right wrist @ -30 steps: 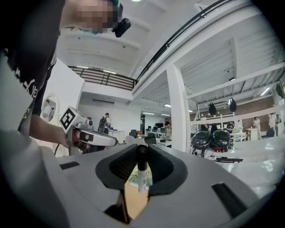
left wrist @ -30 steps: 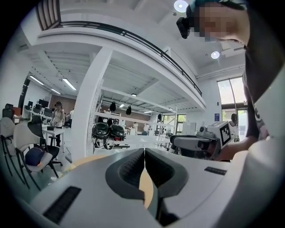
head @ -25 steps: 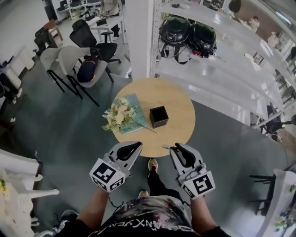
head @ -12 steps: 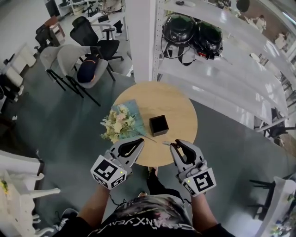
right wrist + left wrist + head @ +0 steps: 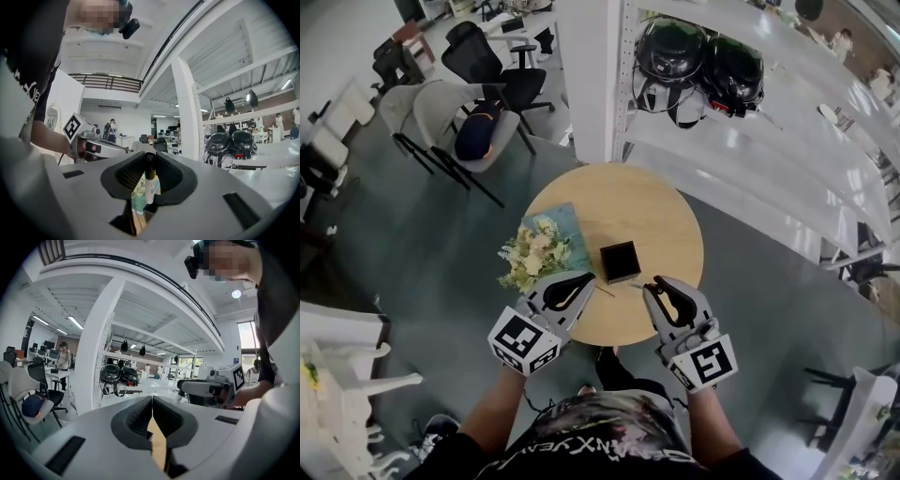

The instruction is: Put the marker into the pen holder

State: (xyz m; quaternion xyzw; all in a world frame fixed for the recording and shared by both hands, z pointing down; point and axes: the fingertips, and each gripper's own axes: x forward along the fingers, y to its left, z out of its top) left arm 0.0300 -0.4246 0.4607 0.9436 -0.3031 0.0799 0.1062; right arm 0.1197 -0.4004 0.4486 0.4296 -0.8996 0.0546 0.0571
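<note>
The right hand-held gripper grasps a marker upright between its pads, black end uppermost and white barrel below. The left hand-held gripper is clenched, pads together with nothing in them. Both hang over the near edge of a round wooden bench on a grey floor. A black square pen holder stands just ahead of the tips, between the two; its inside is too dark to read. Just ahead and left of the left hand-held gripper, a bunch of pale flowers lies on a teal book. Well beyond are a white shelf rack with two black helmets and several chairs.
</note>
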